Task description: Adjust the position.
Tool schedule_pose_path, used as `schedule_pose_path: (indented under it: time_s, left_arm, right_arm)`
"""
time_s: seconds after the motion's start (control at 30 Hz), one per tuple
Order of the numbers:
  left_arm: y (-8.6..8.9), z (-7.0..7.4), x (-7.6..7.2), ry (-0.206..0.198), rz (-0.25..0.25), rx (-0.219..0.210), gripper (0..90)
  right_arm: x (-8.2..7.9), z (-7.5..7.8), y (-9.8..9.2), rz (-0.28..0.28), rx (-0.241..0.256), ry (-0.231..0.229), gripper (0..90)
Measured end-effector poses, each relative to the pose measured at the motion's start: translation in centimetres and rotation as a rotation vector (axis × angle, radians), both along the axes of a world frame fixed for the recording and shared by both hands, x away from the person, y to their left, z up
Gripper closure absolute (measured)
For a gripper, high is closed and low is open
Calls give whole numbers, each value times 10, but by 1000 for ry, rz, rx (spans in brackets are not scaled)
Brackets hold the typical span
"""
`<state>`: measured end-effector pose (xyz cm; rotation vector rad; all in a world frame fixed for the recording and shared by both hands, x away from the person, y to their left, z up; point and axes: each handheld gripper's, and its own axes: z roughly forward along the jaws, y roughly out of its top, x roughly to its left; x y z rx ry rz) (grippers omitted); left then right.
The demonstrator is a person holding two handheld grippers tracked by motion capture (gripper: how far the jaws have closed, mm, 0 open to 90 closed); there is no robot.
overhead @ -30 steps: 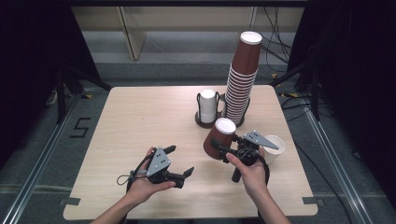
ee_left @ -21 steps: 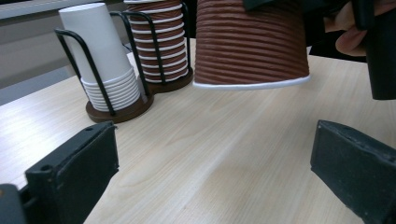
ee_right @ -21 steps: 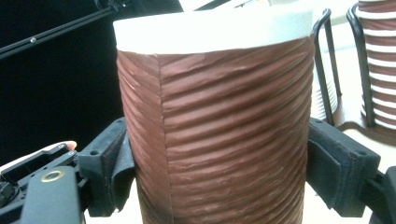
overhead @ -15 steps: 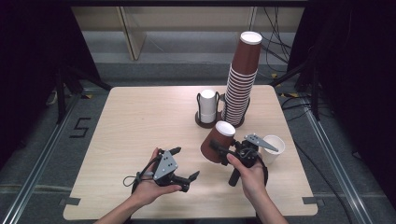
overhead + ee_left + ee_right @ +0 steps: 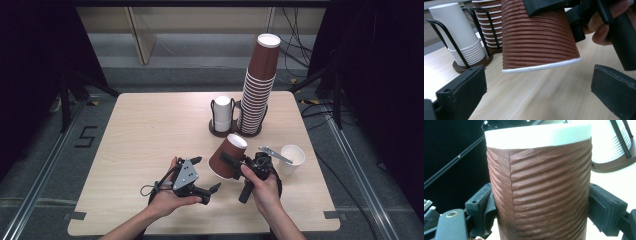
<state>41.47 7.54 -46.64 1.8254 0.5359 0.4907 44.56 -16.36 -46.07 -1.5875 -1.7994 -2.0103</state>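
My right gripper (image 5: 231, 161) has its fingers (image 5: 605, 207) clenched on the ribbed brown cup (image 5: 228, 156), one pad on each side of the wall; in the right gripper view the cup's lower body is cut off by the frame edge and blocks most of what lies beyond it. The cup is held tilted above the bench (image 5: 150, 125), base uppermost and white-rimmed mouth turned down toward my left gripper (image 5: 205, 175); its inside cannot be seen. My left gripper is released, its fingers (image 5: 464, 92) spread wide with nothing between them, and the cup's mouth hangs just ahead of and above that gap, not touching either finger. In the left gripper view the cup's top is cut off and the right hand (image 5: 262, 187) shows only in part behind it. The cup is paper with a corrugated brown sleeve, a vertical seam and a rolled white lip. Beyond the fingers stands a black wire holder (image 5: 235, 131) on a round dark base, carrying a short stack of smooth white cups (image 5: 222, 112) and a tall stack of brown ribbed cups (image 5: 257, 85). A single white cup (image 5: 292, 157) stands upright just to the far side of my right gripper, partly covered by the gripper's grey plate. The bench is pale wood grain.
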Motion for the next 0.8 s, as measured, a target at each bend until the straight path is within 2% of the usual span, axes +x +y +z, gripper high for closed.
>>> schedule_pose_path:
  time_s: [0.03, 0.07, 0.37, 0.4, 0.5, 0.7, 0.77, 0.8]
  left_arm:
    - [-1, 0, 1, 8, 0, -2, 0]
    - [-3, 0, 2, 11, -1, -1, 0]
    - [-15, -1, 12, 36, -3, 2, 0]
    - [-16, -1, 12, 37, -2, -7, 0]
    - [-20, -3, 15, 39, -1, 7, 0]
    - [-22, -3, 16, 48, 3, -13, 0]
    - [-21, -3, 16, 49, -2, -15, 0]
    - [-21, -3, 17, 51, -4, -16, 0]
  right_arm:
    - [-1, 1, 2, -10, 0, 24, 187]
    - [0, 1, 1, -3, -10, 1, 187]
    - [-3, 3, 7, 9, 2, 4, 187]
    - [-3, 3, 7, 9, 2, 4, 187]
    - [-2, 2, 8, 11, 7, -1, 187]
    - [-4, 0, 12, 17, 12, 5, 187]
    - [-6, 1, 14, 16, 26, 20, 187]
    - [-5, 1, 13, 22, 17, 8, 187]
